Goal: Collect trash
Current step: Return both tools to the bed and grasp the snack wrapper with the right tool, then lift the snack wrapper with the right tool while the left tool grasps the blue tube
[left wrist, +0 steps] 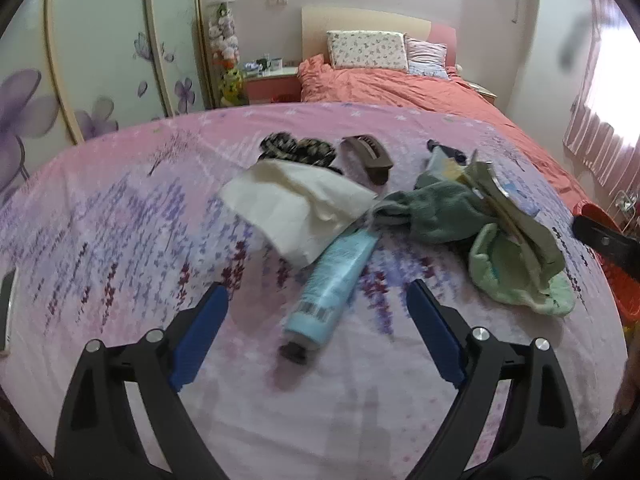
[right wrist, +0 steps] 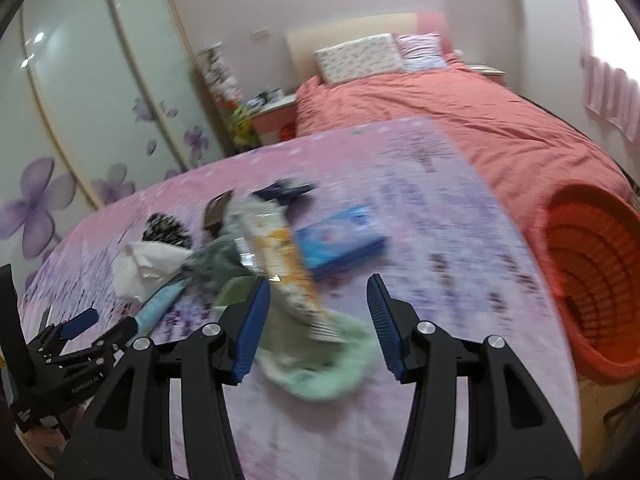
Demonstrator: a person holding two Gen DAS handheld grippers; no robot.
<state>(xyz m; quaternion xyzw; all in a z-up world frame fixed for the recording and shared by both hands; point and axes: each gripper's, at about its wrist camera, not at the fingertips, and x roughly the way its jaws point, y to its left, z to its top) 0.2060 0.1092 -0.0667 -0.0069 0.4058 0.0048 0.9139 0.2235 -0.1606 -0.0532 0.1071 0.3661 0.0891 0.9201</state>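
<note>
A pile lies on the pink floral sheet (left wrist: 120,208): a white tissue (left wrist: 296,208), a light blue tube (left wrist: 332,280), a snack wrapper (left wrist: 508,200), green cloths (left wrist: 516,276) and a blue pack (right wrist: 340,240). My left gripper (left wrist: 316,304) is open, just short of the tube, its cap end between the fingers. My right gripper (right wrist: 318,300) is open and empty above the wrapper (right wrist: 280,264) and the light green cloth (right wrist: 320,364). The left gripper also shows in the right wrist view (right wrist: 100,324).
An orange basket (right wrist: 588,280) stands at the right edge of the sheet. A brown hair clip (left wrist: 370,156) and a dark patterned item (left wrist: 296,148) lie behind the tissue. A coral bed (left wrist: 400,84), a nightstand (left wrist: 272,80) and a wardrobe (left wrist: 100,60) lie beyond.
</note>
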